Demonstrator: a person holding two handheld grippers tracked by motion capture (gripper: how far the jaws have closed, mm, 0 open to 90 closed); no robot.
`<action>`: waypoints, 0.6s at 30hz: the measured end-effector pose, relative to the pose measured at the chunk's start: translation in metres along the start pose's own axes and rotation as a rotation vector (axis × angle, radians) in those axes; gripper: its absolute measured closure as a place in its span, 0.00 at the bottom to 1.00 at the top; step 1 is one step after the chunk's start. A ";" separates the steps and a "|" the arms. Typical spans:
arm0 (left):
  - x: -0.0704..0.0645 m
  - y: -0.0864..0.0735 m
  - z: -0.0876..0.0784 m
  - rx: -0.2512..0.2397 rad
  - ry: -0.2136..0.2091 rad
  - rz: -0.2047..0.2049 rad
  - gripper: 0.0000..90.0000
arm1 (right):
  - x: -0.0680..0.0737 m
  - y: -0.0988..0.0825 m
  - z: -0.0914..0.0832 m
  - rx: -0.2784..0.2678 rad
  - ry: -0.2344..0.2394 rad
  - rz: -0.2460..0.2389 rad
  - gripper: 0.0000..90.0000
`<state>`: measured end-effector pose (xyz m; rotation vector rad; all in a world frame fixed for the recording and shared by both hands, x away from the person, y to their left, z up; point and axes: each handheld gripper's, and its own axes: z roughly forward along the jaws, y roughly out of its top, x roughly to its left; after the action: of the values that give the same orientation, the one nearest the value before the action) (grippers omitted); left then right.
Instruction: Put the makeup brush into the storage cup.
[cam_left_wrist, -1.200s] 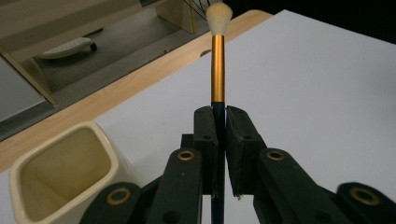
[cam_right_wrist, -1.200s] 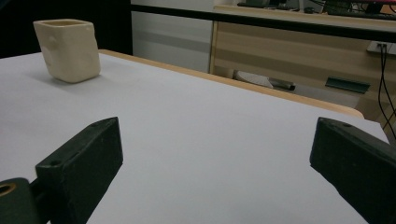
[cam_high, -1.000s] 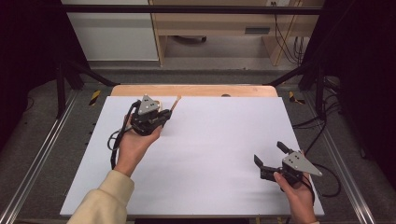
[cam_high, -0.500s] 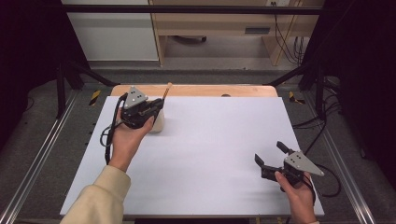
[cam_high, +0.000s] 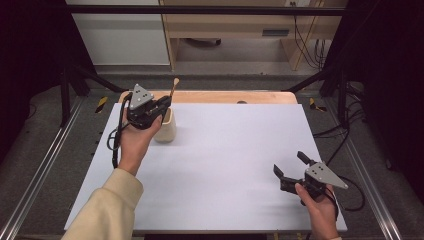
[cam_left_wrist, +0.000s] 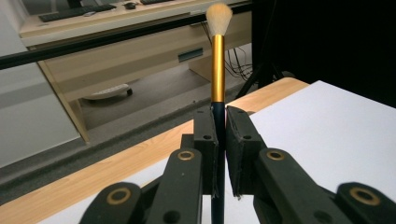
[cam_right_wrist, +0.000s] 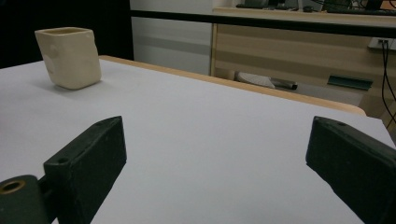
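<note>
Above the cup (cam_high: 165, 129): left gripper (cam_left_wrist: 222, 135), jaws clamped on upright makeup brush (cam_left_wrist: 218, 60).
Well right of cup: right gripper (cam_high: 291, 167), jaws wide apart, holding nothing.

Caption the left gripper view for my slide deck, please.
Left gripper shut on an upright makeup brush, bristles up.

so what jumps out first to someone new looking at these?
The makeup brush, with its gold ferrule and pale bristles up, stands clamped by its dark handle in the left gripper, held above the cream cup at the far left of the white table. The right gripper sits at the near right edge, jaws wide apart with nothing between them.
</note>
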<state>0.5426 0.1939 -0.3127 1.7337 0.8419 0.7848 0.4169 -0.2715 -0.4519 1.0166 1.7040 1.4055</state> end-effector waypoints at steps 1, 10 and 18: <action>0.002 -0.001 0.001 0.006 0.004 -0.011 0.92 | 0.000 0.000 0.000 0.001 -0.001 -0.001 0.06; 0.018 -0.008 0.004 -0.029 0.035 -0.030 0.92 | 0.001 0.000 0.001 -0.003 0.006 -0.004 0.06; 0.024 -0.009 0.004 -0.065 0.036 -0.056 0.92 | 0.001 0.001 0.000 -0.007 0.005 -0.002 0.06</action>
<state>0.5574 0.2140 -0.3194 1.6364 0.8765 0.7999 0.4166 -0.2706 -0.4512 1.0085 1.7016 1.4132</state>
